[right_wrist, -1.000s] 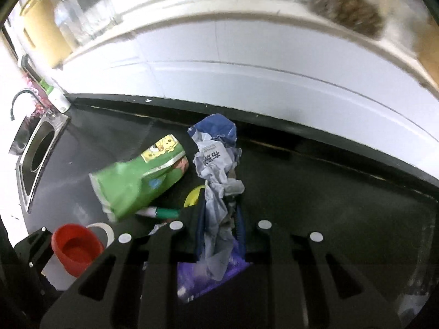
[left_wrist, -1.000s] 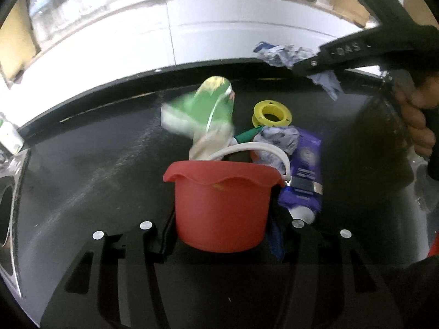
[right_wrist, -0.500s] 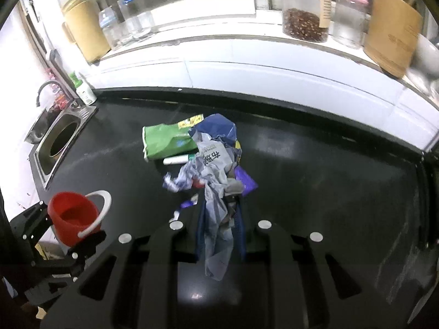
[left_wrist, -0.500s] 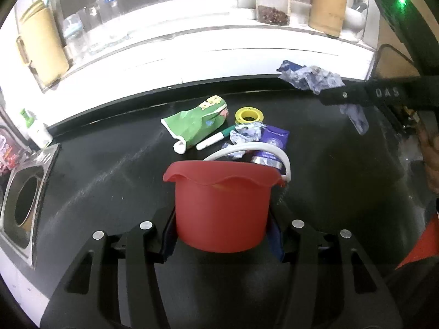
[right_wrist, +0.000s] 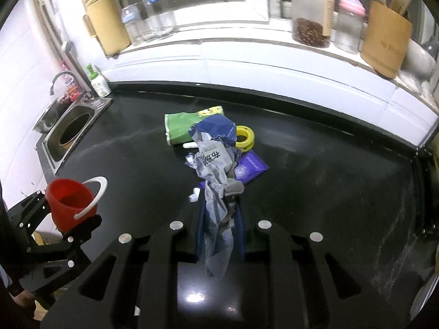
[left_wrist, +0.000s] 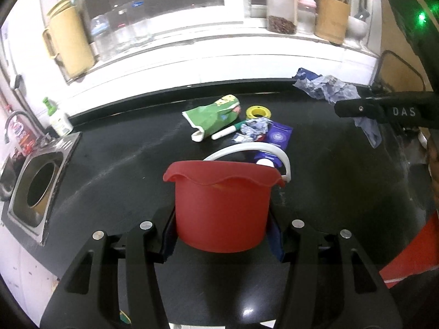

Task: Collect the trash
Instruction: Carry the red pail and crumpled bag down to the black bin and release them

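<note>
A: Trash first, left to right: the red bucket (left_wrist: pixel 222 205) sits clamped in the left gripper (left_wrist: pixel 222 230), jaws pressed on its sides, held off the near-left edge of the desk (right_wrist: pixel 329 192).

B: And the crumpled wrapper (right_wrist: pixel 216 181)?

A: Pinched in the right gripper (right_wrist: pixel 219 227), jaws clenched on its lower tail, above the pile mid-desk. It looks light and soft (likely to flop or slip), so a grip on the bunched part seems safest.

B: What remains?

A: The green packet (left_wrist: pixel 211 115), a marker (left_wrist: pixel 227 131), a yellow ring (left_wrist: pixel 258 112), a purple pouch (left_wrist: pixel 278 137).

B: Anything unclear?

A: The bucket's inside is hidden from the left wrist view; the wrapper covers part of the pile in the right.
</note>
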`<act>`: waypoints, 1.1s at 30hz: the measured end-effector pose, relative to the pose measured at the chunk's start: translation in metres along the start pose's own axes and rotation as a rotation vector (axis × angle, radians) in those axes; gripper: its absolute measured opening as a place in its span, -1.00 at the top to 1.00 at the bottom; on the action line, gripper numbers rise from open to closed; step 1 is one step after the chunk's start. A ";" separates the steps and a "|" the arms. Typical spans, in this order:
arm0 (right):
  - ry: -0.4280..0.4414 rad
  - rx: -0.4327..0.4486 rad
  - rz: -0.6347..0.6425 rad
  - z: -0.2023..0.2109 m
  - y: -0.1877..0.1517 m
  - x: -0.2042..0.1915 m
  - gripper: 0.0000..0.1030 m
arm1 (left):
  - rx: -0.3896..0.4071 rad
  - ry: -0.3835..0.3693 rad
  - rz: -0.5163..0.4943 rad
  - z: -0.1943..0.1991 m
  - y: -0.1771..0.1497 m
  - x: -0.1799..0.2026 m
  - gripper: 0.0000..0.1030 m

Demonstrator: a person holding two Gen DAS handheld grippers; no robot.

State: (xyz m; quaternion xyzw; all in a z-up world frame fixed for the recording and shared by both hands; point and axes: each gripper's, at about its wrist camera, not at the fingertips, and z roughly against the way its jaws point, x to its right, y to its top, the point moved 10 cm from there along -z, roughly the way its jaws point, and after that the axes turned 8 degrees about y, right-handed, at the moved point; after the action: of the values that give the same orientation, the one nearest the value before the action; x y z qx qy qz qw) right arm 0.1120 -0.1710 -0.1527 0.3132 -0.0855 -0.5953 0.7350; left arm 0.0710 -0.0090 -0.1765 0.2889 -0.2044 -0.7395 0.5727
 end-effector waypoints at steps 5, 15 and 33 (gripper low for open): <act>0.046 -0.013 0.070 -0.008 0.006 -0.045 0.62 | 0.008 0.036 0.071 0.011 -0.007 -0.033 -0.01; 0.326 -0.145 0.379 -0.075 -0.011 -0.265 0.62 | -0.062 0.308 0.393 0.054 -0.114 -0.201 -0.01; 0.639 -0.648 0.689 -0.247 -0.228 -0.594 0.62 | -0.303 0.552 0.977 0.058 -0.441 -0.385 -0.01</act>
State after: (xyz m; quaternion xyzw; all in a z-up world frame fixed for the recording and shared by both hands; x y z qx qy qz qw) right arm -0.1162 0.4478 -0.3284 0.1901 0.2308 -0.1930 0.9345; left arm -0.2207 0.4754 -0.3379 0.2579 -0.0490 -0.3080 0.9144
